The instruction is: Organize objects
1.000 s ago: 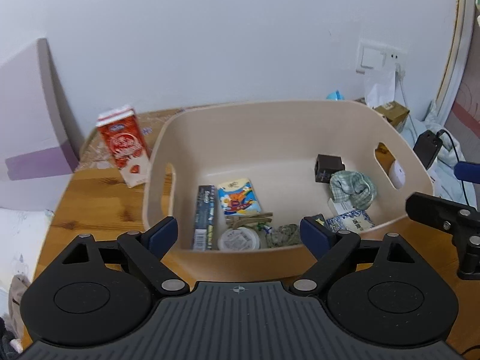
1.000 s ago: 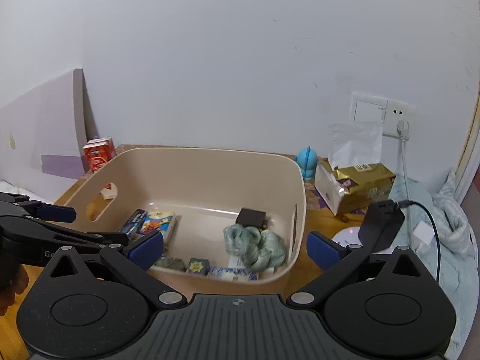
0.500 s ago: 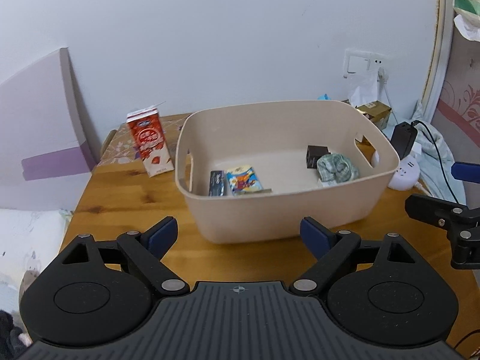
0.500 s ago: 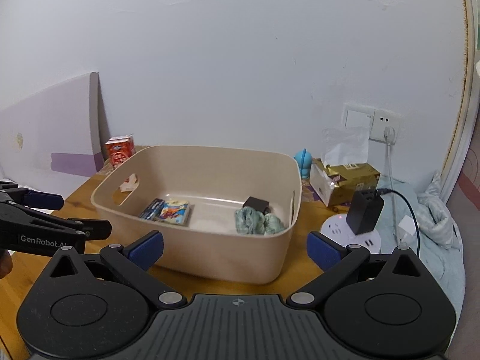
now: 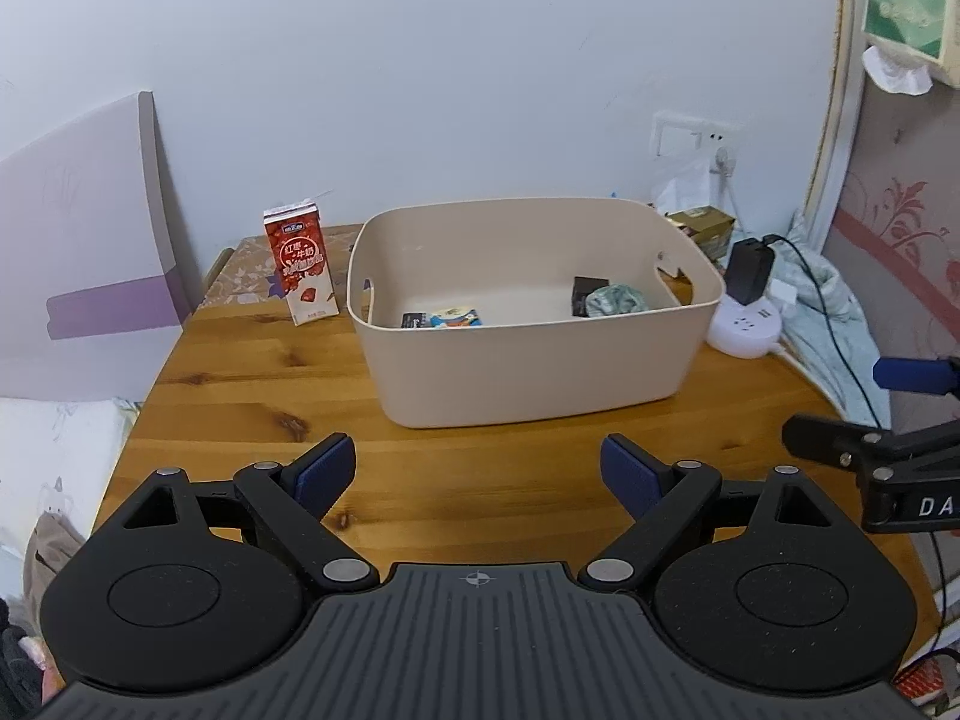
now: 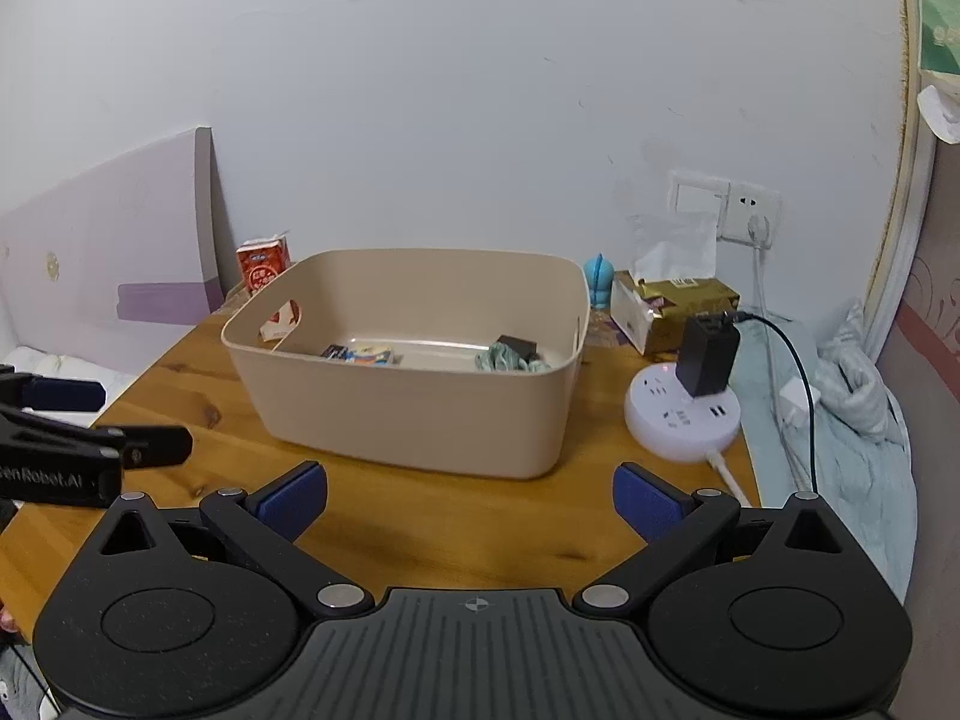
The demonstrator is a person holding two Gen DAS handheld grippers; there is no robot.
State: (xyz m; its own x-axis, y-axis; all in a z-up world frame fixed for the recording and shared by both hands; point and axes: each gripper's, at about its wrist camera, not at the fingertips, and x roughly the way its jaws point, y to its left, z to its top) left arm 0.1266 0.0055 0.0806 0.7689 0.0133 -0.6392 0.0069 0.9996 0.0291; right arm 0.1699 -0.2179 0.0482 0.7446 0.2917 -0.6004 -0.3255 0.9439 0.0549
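Over the table [image 5: 252, 396], both tools gape, empty

Both grippers, left gripper [image 5: 480, 471] & right gripper [image 6: 471, 495], are black plastic w/ blue finger pads [image 5: 327, 468], silver screws, round discs, ribbed grey centre.

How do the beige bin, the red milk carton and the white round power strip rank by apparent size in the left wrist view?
1. beige bin, by far the largest.
2. red milk carton.
3. white round power strip, which looks close to the carton in size, so this order is unsure.
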